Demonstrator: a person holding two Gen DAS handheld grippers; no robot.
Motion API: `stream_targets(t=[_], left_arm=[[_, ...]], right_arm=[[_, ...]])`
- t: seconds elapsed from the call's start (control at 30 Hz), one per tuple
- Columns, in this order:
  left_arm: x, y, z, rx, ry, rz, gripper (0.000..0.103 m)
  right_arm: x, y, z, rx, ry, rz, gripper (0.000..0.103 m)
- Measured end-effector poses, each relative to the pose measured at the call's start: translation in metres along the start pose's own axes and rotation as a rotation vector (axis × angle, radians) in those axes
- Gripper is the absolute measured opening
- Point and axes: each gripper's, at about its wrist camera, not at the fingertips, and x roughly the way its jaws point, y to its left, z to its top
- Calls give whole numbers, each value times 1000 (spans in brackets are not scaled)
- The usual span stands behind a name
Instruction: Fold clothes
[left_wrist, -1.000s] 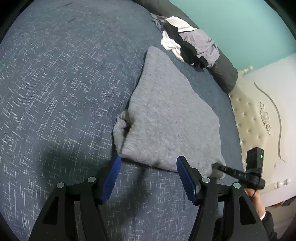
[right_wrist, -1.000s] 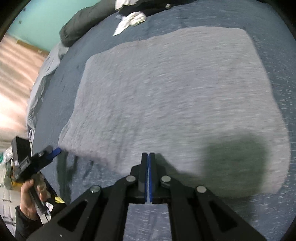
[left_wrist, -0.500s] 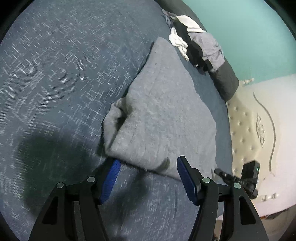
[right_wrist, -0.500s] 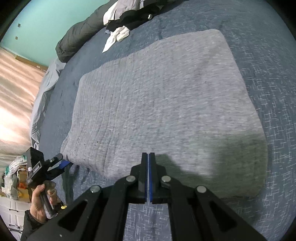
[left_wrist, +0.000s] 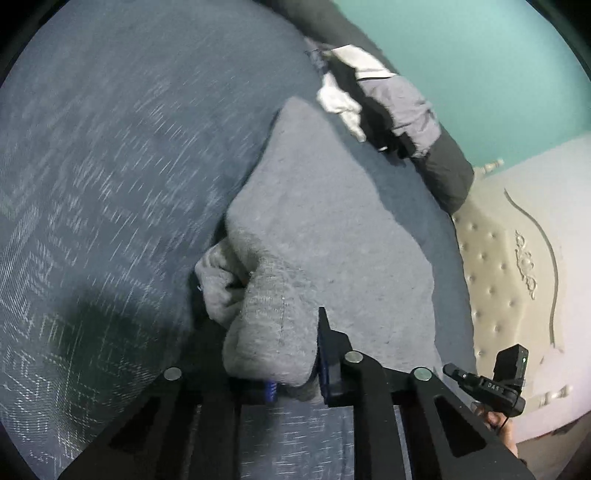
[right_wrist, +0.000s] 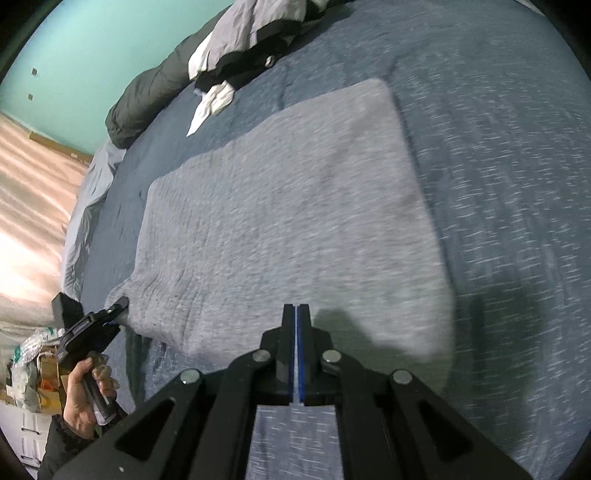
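Grey garment (right_wrist: 280, 221) flat on blue patterned bedspread (left_wrist: 92, 184), folded into a long rectangle. Left gripper (left_wrist: 295, 354) jaws just closing, now pinching bunched near corner of garment. Right gripper (right_wrist: 296, 325) pressed together, nothing between, poised over near edge. Heap of other clothes (right_wrist: 251, 40) at far side by teal wall (left_wrist: 480, 66).

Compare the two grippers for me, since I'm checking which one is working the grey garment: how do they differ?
The left gripper, jaws just closed, pinches a bunched corner of the grey garment; the right gripper is shut on nothing. Seen by the right camera, the left touches fabric while the right hangs above it. Both have blue pads.
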Motion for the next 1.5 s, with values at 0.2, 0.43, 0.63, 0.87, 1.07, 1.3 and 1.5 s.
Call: stream_targets(t=[0.2,0.43,0.63,0.87,1.07,1.3,1.5], left_arm=[[-3,-60,5,138,-42,-19,15],[16,-151,-2,307,-35,-68,15],[68,-240,-38,477,61,-127,15],[159,-277,-112,650,300,-56,15],[169,-285,-144,739,349,-26,16],[111,-278,-110,697,266,-83,38],[96,-238,-78,609,217,-19,42]], right_arm=[[-22,-24,7,50,-40,5,0],[-44,-45,5,75,-74,16,0],[-58,-69,0,112,-85,15,0],[-70,-88,-3,149,-98,25,0],[-58,-80,-2,147,-64,87,1],[-33,-62,9,190,-24,167,33],[-3,-50,19,189,61,172,42]])
